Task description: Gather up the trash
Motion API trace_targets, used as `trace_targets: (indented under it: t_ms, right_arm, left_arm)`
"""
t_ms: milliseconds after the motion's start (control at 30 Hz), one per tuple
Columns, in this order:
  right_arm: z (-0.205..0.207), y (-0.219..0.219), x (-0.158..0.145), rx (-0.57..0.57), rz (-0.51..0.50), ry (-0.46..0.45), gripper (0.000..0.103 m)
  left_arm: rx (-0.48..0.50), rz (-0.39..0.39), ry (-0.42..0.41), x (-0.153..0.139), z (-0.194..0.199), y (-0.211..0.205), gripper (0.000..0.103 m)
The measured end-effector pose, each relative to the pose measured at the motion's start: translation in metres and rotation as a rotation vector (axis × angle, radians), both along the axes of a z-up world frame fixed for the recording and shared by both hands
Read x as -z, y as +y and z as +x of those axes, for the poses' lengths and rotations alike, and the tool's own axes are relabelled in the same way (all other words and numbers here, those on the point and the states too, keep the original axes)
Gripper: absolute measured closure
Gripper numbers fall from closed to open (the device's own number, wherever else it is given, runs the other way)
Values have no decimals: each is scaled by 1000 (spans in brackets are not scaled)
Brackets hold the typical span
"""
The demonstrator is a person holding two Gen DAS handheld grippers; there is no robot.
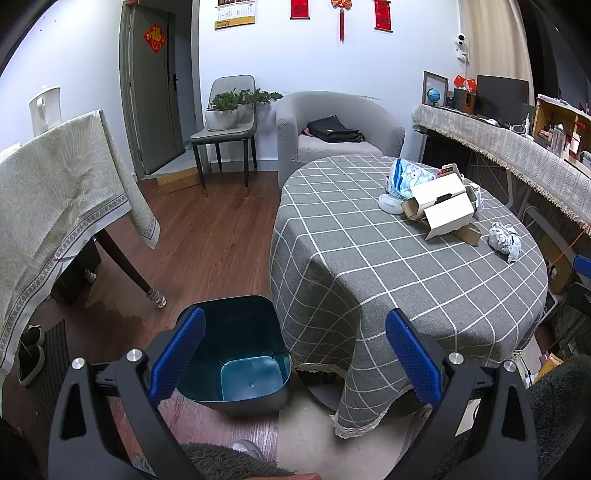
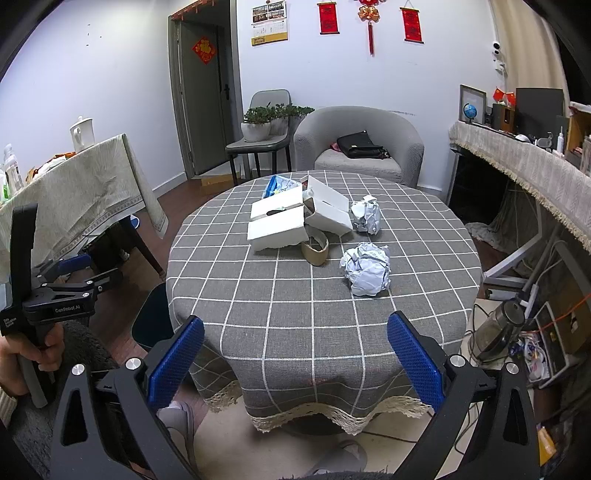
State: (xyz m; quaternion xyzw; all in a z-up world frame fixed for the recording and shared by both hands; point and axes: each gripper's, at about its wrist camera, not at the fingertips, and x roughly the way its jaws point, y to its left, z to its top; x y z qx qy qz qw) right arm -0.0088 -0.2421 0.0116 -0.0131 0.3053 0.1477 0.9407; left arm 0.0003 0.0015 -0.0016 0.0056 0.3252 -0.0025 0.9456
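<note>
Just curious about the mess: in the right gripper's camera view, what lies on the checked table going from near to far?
Nearest crumpled paper ball → brown tape roll → second paper ball → blue-and-white bag at the far edge.

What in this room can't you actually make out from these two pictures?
- Blue-and-white packet: mostly hidden behind the white boxes in the right wrist view.
- Trash bin: its near rim is covered by the left tongs in the left wrist view.
- Under the round table: hidden by the checked cloth.
- Wall calendar: print too small.

black gripper [image 1: 295,354], blue ribbed pads [image 1: 413,358], silver screws.
</note>
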Motion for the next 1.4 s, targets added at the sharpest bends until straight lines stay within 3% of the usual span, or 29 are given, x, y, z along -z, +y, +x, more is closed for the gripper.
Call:
trace_targets:
  t_ms: [700,1200,1400]
  right_arm:
    - [-8,-5,-2,17,14,-31,3]
    - [-7,-23,-3,71,96,-5,3]
    - [-7,-17,-3,56,79,-2,3]
  left_arm:
    - [-3,-17,1,2,-3,-1,3]
    - [-28,-65,37,3,4,14,3]
    - [-48,-116,48,4,5,24,3]
